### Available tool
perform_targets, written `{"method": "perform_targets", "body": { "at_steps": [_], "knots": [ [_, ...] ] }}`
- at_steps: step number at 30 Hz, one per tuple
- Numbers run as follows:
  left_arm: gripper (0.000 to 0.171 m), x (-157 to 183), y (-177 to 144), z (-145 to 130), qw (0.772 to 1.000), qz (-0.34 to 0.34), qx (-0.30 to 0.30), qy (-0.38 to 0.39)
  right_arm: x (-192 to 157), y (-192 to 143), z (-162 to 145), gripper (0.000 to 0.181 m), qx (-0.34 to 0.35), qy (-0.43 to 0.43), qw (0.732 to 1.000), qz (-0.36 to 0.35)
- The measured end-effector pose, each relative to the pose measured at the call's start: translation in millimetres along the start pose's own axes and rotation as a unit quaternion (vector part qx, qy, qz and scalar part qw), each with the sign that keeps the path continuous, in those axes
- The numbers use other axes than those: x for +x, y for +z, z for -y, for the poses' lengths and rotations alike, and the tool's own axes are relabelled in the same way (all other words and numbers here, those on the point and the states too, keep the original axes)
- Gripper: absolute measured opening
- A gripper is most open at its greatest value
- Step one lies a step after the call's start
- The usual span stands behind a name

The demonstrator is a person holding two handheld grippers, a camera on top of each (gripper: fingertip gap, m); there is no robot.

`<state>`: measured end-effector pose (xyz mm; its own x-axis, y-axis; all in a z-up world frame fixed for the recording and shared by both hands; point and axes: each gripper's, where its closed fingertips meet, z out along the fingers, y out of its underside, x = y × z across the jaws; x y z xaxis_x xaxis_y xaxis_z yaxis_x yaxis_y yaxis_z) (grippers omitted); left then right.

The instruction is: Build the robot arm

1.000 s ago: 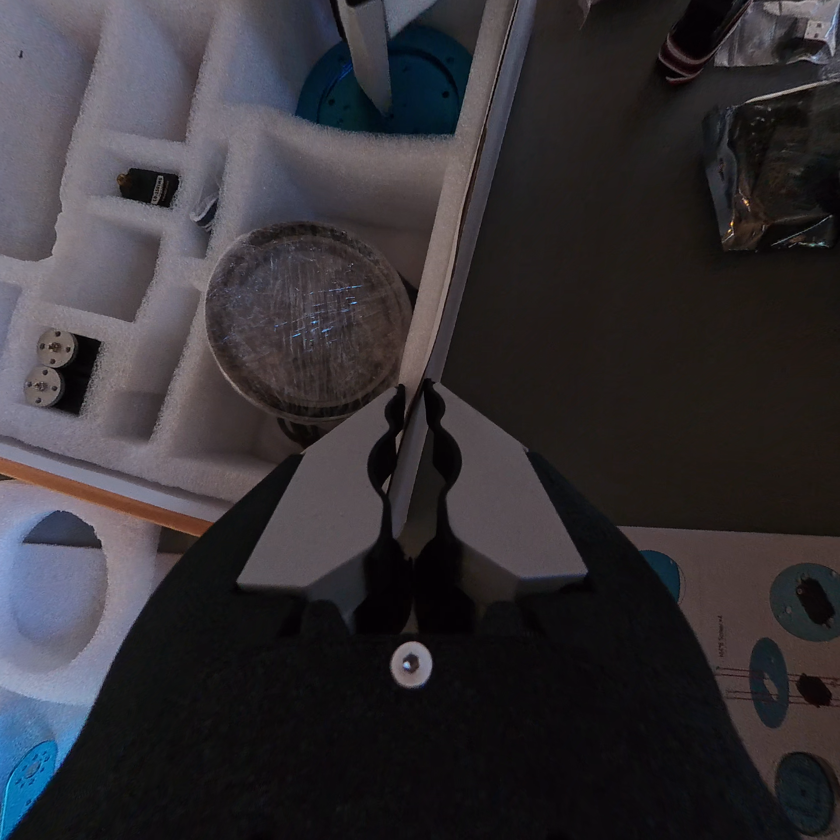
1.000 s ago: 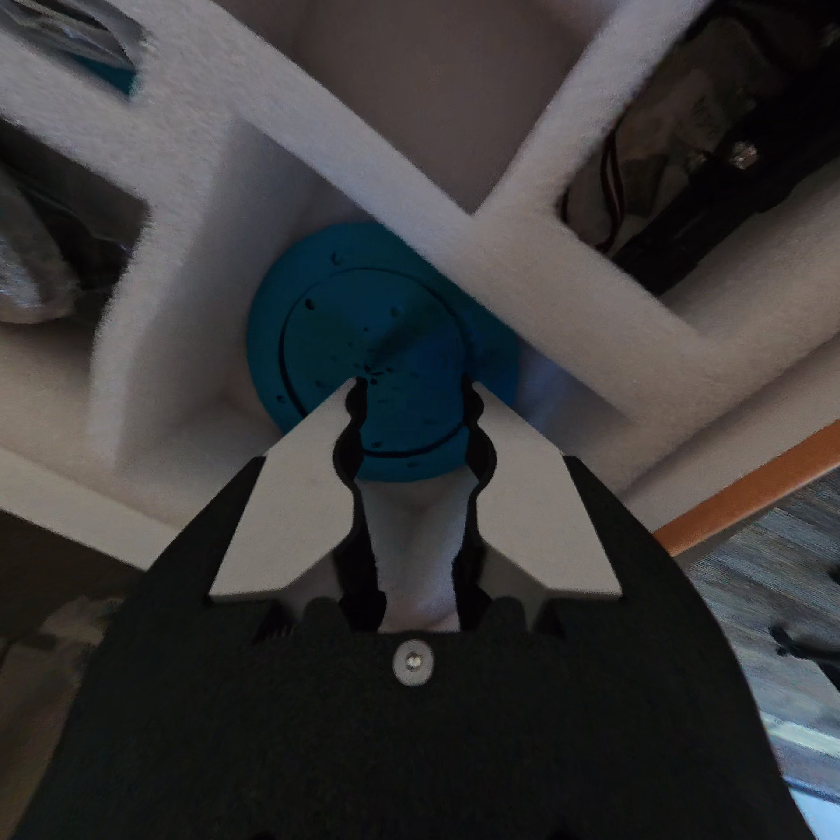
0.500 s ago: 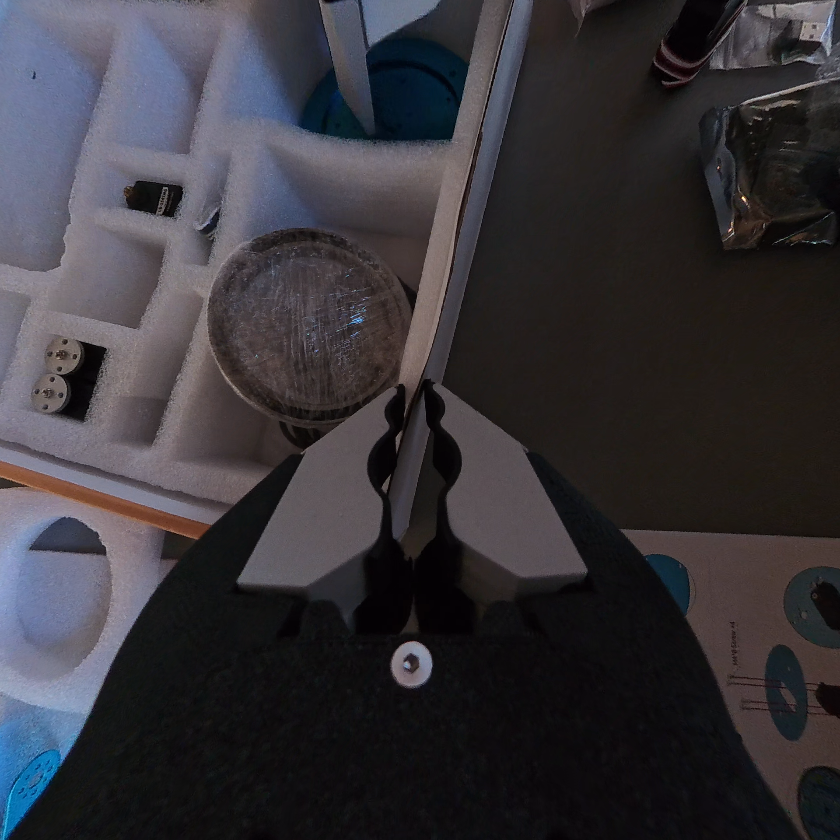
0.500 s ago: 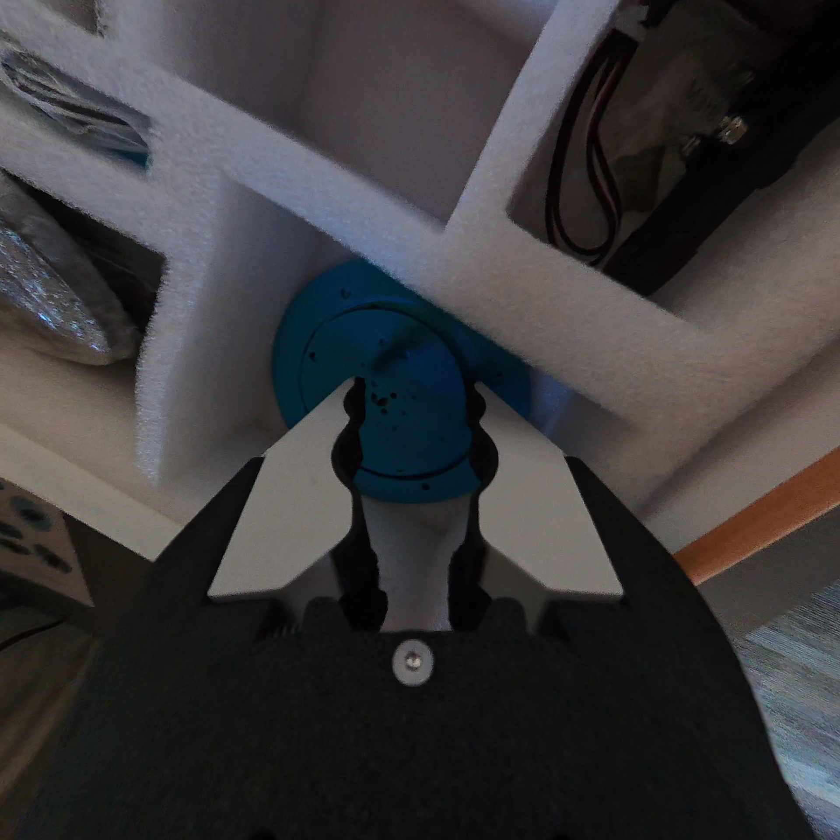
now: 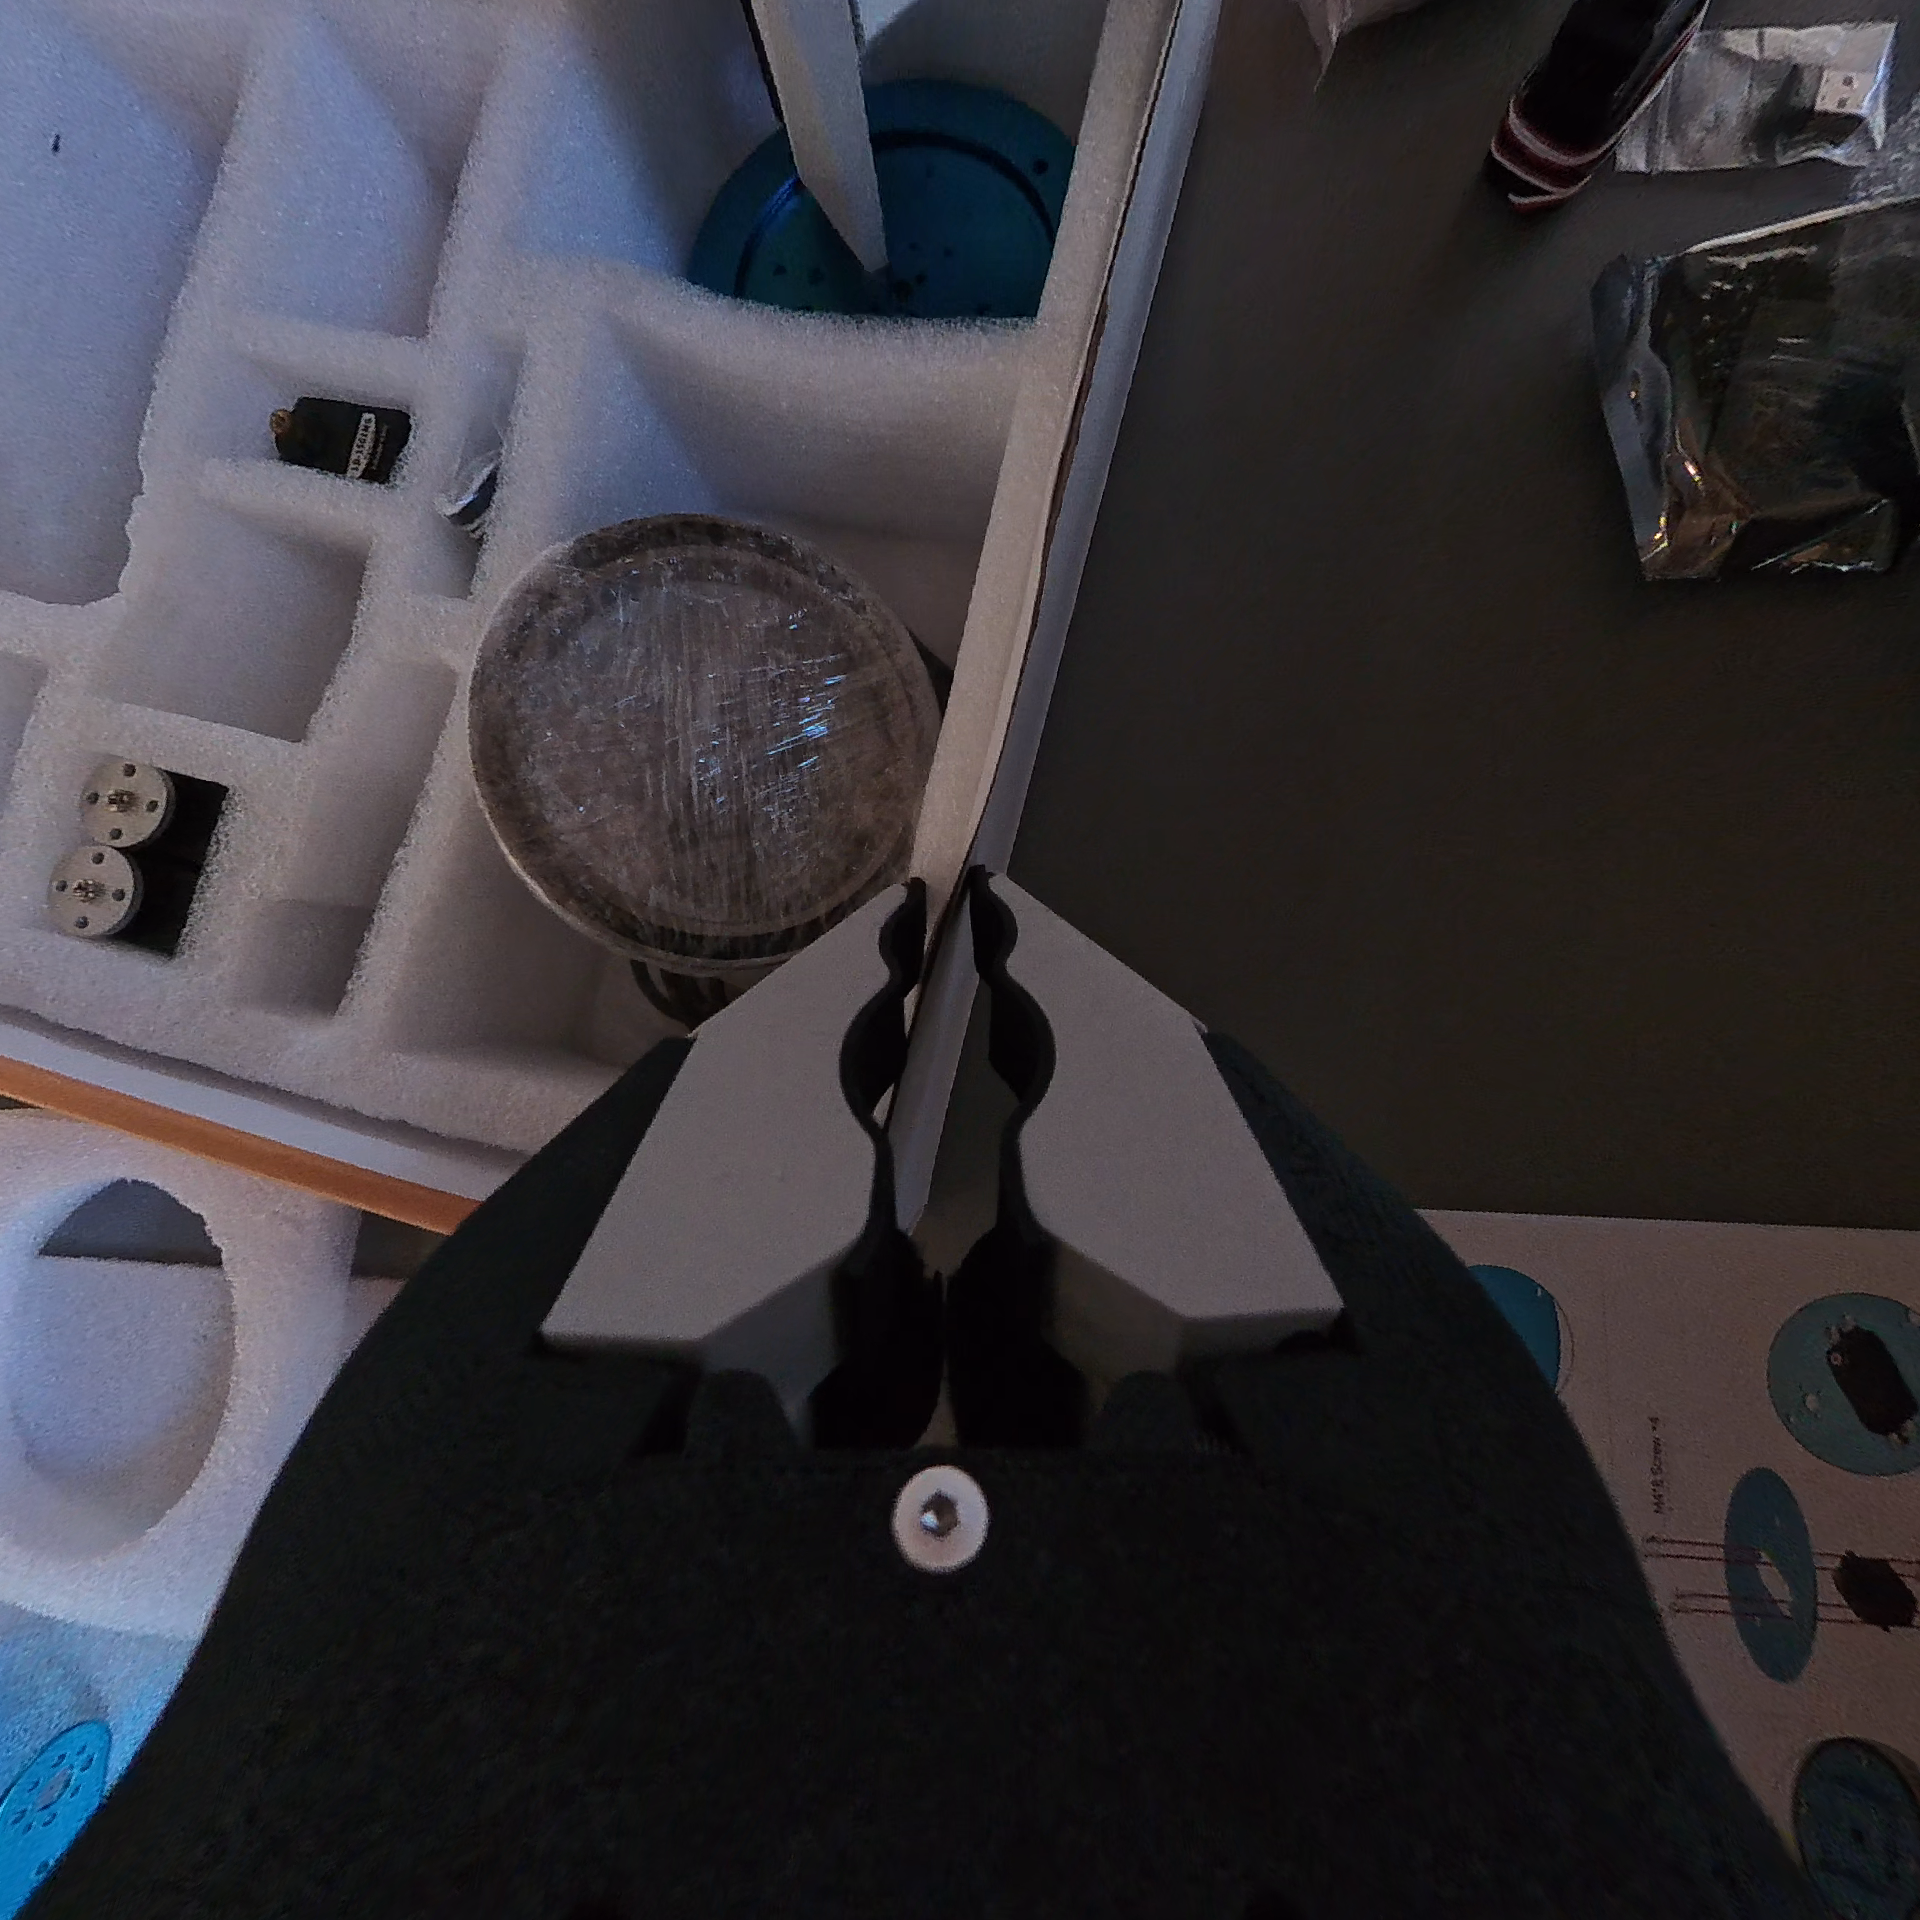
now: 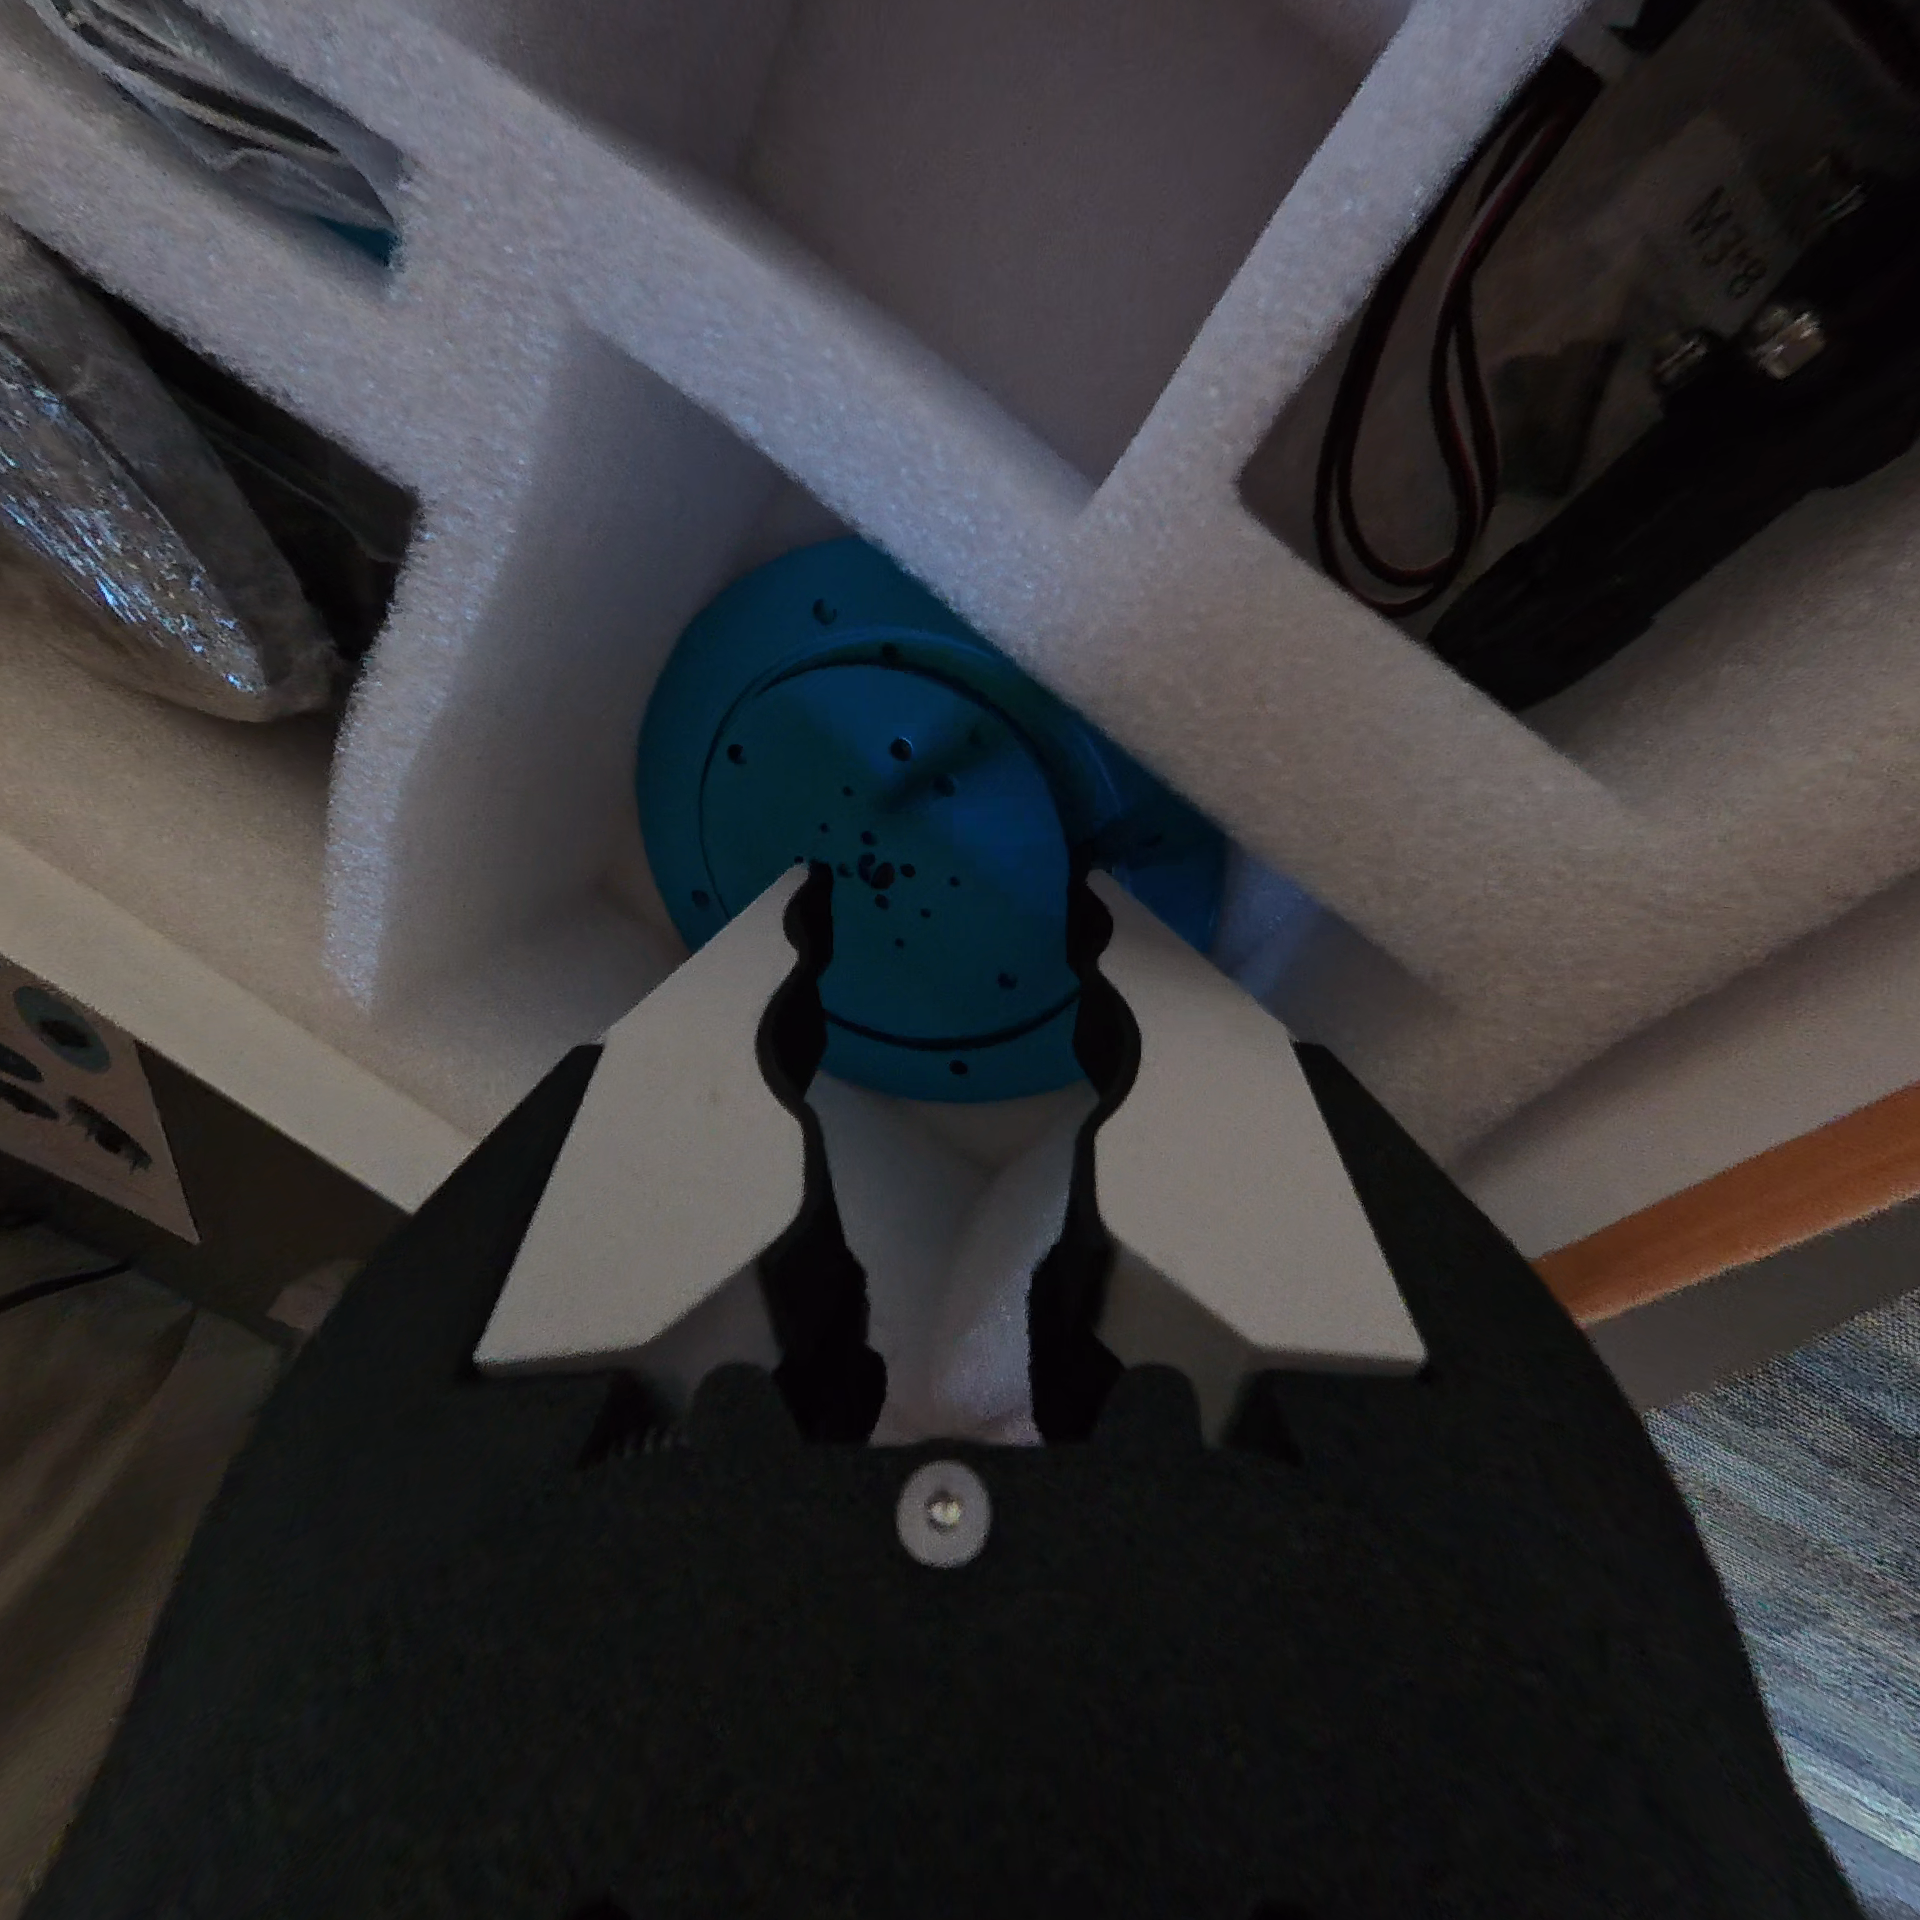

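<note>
My left gripper [image 5: 943, 883] is shut on the thin white side wall [image 5: 1091, 416] of an open box lined with white foam [image 5: 779, 395]. A round black part wrapped in clear film [image 5: 696, 727] sits in the foam just left of my fingertips. My right gripper [image 6: 945, 883] is open and reaches down into a foam compartment. Its fingertips sit just over a blue metal disc [image 6: 894, 790] with small holes, touching or nearly so. That disc [image 5: 966, 208] and one right finger [image 5: 831, 125] also show in the left wrist view.
Other foam pockets hold two silver-faced motors [image 5: 104, 842], a small black part [image 5: 338, 442], a black holder with red and black wires [image 6: 1662, 364] and a silver bag [image 6: 125, 551]. Foil bags [image 5: 1766, 395] and a printed sheet [image 5: 1714, 1455] lie on the dark table. There is about 20 cm between the tips of the two grippers.
My right gripper has shifted slightly over the blue disc, still open. My left gripper stays clamped on the box wall.
</note>
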<state>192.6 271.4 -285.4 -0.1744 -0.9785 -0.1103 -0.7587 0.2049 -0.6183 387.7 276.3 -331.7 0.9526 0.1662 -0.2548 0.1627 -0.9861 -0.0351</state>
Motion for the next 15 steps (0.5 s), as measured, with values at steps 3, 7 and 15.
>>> {"method": "perform_targets", "body": {
  "at_steps": [3,7,15],
  "knots": [
    [0.007,0.1,0.1,-0.1,1.0,0.0,0.0,0.0,0.1,-7.1,-1.0,0.039,0.0,-0.002,1.0,0.003],
    [0.007,0.2,0.2,0.0,1.0,0.0,0.001,0.0,-2.9,-18.4,-7.9,0.034,-0.001,-0.009,1.0,0.017],
    [0.007,0.1,0.4,0.0,1.0,0.003,0.001,0.001,-25.5,-17.1,-17.6,0.011,0.009,0.014,0.991,0.135]
  ]
}}
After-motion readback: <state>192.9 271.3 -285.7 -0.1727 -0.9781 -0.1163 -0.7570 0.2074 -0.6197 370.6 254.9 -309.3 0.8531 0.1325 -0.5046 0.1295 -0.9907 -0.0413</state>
